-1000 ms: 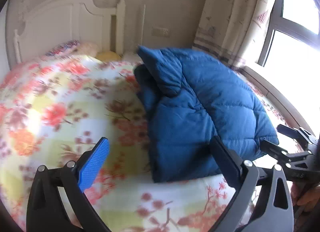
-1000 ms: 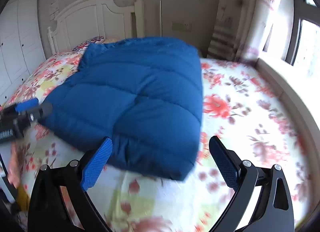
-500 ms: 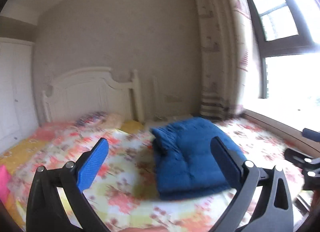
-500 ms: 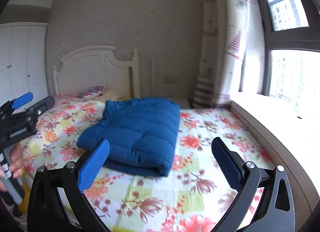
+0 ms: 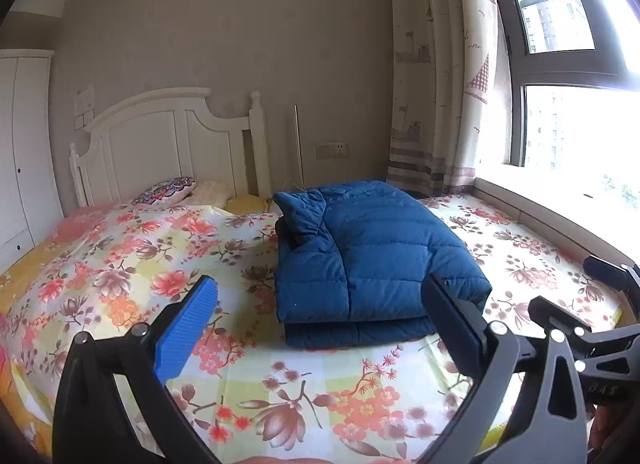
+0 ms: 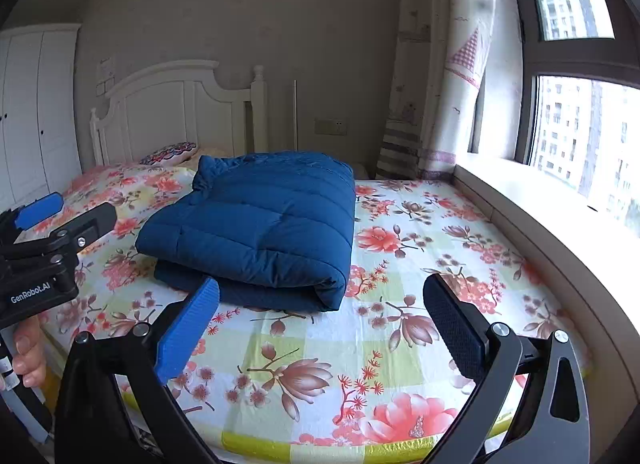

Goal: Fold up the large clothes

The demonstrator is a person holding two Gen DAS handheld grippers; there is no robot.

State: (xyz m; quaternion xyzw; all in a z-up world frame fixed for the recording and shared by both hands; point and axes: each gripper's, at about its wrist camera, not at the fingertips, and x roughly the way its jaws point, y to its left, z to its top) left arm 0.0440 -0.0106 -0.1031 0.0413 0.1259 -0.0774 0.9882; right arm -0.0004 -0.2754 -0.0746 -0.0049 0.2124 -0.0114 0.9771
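- We note the blue padded jacket lying folded in layers on the bed, on the floral sheet, its collar end toward the white headboard.
- Left hand-held gripper: fingers spread wide, nothing between them, held clear of the jacket near the foot of the bed.
- Right hand-held gripper: likewise spread and empty, apart from the jacket.
- A hand grips the left tool's handle.
- Curtain hangs beside the window.
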